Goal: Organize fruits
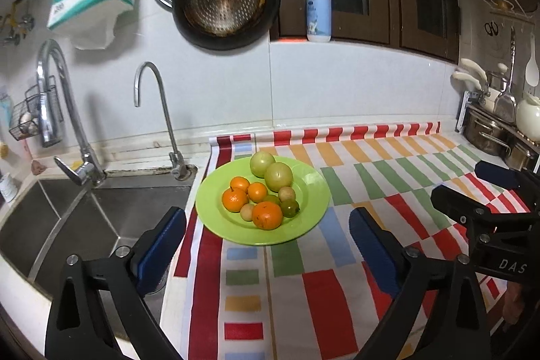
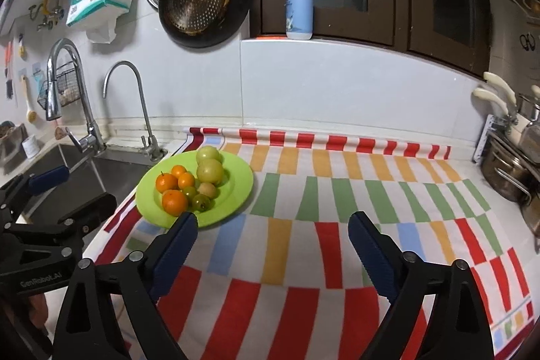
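Kitchen counter beside a steel sink [image 1: 67,218], spread with a striped cloth [image 1: 371,191] right to the wall edge. Hovering low over the cloth's near edge, left gripper [image 1: 266,245] and right gripper [image 2: 273,245], each with jaws spread wide and nothing between them; beyond, at the cloth's sink-side edge, green plate [image 1: 310,191] bearing every visible fruit: oranges [image 1: 266,215], pale green fruits [image 1: 278,175], smaller ones packed between. No loose fruit on the cloth, so fits either gathering complete or sorting ahead.
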{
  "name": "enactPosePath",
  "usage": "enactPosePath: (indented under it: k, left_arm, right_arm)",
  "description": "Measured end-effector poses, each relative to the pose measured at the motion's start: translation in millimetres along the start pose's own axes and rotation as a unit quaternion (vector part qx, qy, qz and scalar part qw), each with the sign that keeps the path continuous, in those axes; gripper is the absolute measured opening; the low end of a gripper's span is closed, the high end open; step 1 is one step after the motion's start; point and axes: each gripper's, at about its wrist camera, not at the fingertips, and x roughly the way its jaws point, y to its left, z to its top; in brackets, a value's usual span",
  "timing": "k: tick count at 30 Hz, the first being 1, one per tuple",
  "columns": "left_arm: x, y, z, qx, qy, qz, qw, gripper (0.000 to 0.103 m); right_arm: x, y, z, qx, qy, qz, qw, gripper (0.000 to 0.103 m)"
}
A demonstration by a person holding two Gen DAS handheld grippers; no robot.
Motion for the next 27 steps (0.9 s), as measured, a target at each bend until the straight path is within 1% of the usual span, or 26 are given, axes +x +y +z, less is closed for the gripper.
enactPosePath:
  k: [6,14,27]
  left_arm:
    - [-32,-9,-8,0.0,-0.011,0.008,0.9999,0.103]
    - [-69,-19,-19,0.0,-0.021,0.011,0.9997,0.103]
    - [-115,-34,-35,0.0,-0.031,0.019,0.9994,0.103]
  right_arm:
    - [-29,-6,-13,0.01,-0.004,-0.004,1.0,0.092]
    - [-68,-9,-30,0.014,-0.016,-0.003,1.0,0.092]
    - [-120,-12,-48,0.01,-0.037,-0.007,0.999,0.092]
